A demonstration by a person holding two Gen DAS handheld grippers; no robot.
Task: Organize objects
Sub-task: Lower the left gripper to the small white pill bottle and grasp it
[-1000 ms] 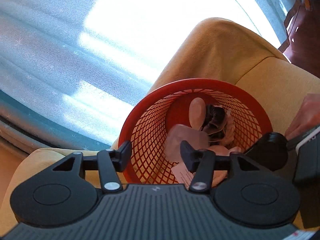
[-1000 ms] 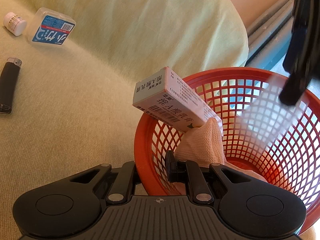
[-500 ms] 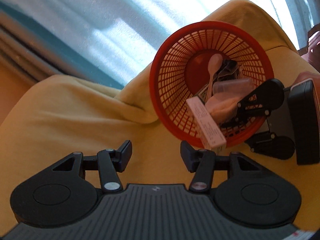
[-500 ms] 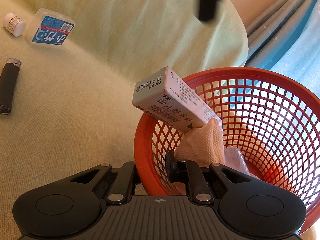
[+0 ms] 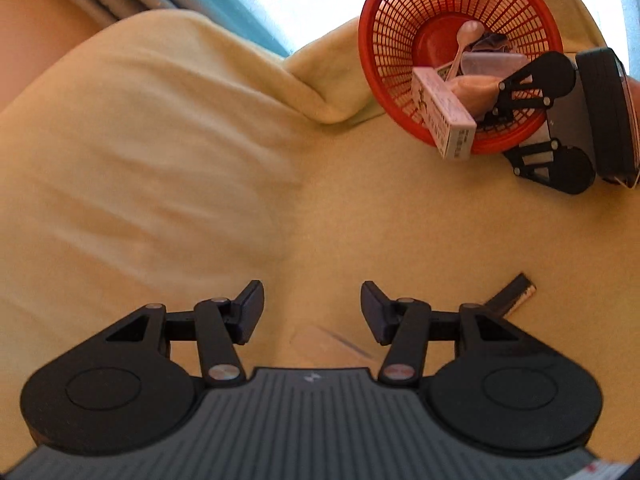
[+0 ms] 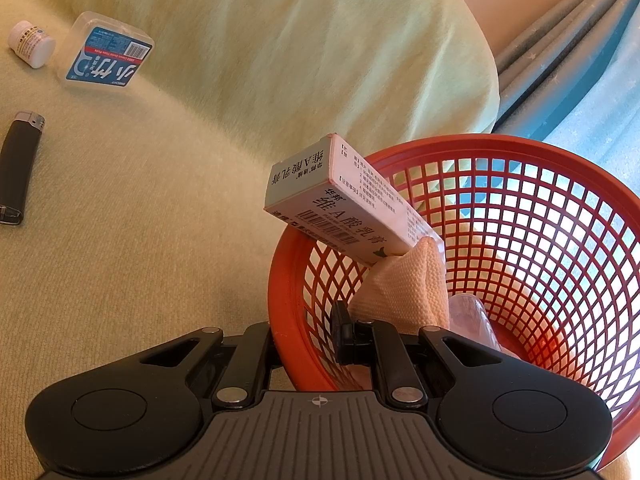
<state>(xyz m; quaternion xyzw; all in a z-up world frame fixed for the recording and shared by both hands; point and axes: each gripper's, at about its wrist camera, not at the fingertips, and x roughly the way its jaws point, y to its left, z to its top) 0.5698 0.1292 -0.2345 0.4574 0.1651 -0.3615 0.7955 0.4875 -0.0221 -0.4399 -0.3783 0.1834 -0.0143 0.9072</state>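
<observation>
Your right tool clamps the basket rim at 6 o'clock, steadying it. Your left tool stands open and empty, free to fetch the lighter.

I count one red basket. In it I see one white carton leaning over the rim, one peach cloth, one pale spoon, one clear plastic piece, and one dark crumpled thing I cannot name. Out on the yellow cushion I count one black lighter, one small white bottle and one clear box with a blue label. That makes three loose things outside my basket.
</observation>
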